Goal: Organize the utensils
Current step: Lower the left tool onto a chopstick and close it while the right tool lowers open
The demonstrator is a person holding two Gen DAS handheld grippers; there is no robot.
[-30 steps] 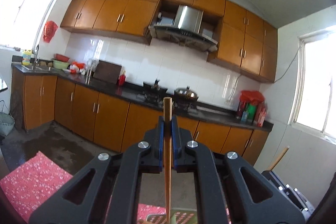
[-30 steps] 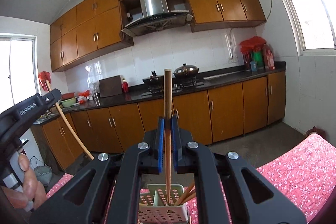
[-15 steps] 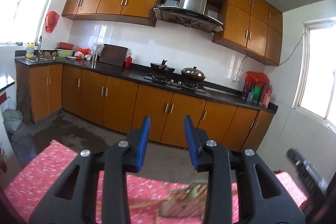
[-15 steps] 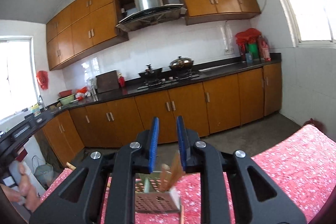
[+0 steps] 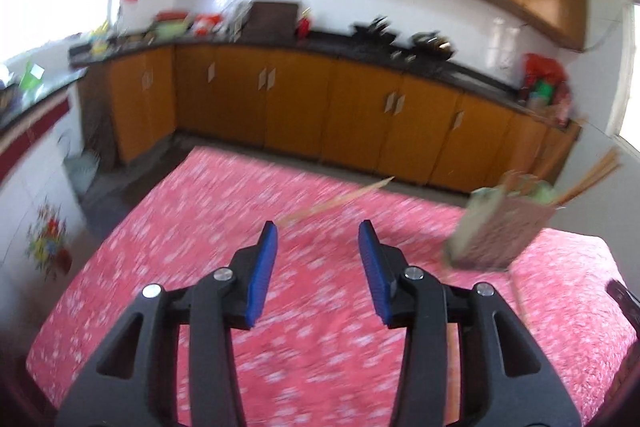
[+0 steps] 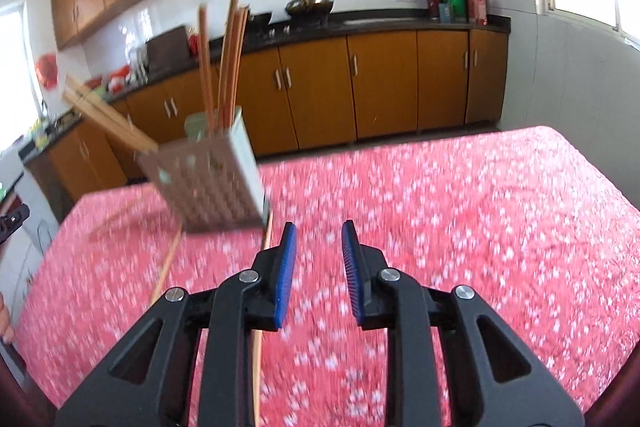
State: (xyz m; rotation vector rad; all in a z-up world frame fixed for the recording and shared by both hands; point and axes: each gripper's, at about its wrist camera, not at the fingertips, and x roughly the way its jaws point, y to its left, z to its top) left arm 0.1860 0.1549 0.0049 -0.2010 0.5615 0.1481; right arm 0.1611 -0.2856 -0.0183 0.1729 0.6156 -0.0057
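Both tongs have let go of the chopsticks they were clamping a second ago and now tip downward over the table, where before they pointed level at the cabinets. Left gripper (image 5: 318,269) stands wide apart with nothing between its blue pads (image 5: 262,273), angled down at the red flowered tablecloth (image 5: 200,227). Beyond its tips one chopstick (image 5: 340,202) lies flat on the cloth, blurred. Off to its right the perforated utensil holder (image 5: 498,227) stands on the cloth with chopstick ends fanning out of its top.

Right gripper (image 6: 318,269) is open too, more narrowly, and holds nothing; it also tilts down toward the tablecloth (image 6: 460,207). The utensil holder (image 6: 208,187) sits just ahead and to the left of its tips, several chopsticks (image 6: 228,63) standing upright in it and others leaning out to the left. Loose chopsticks (image 6: 168,259) lie on the cloth beside the holder, one running under the left finger.
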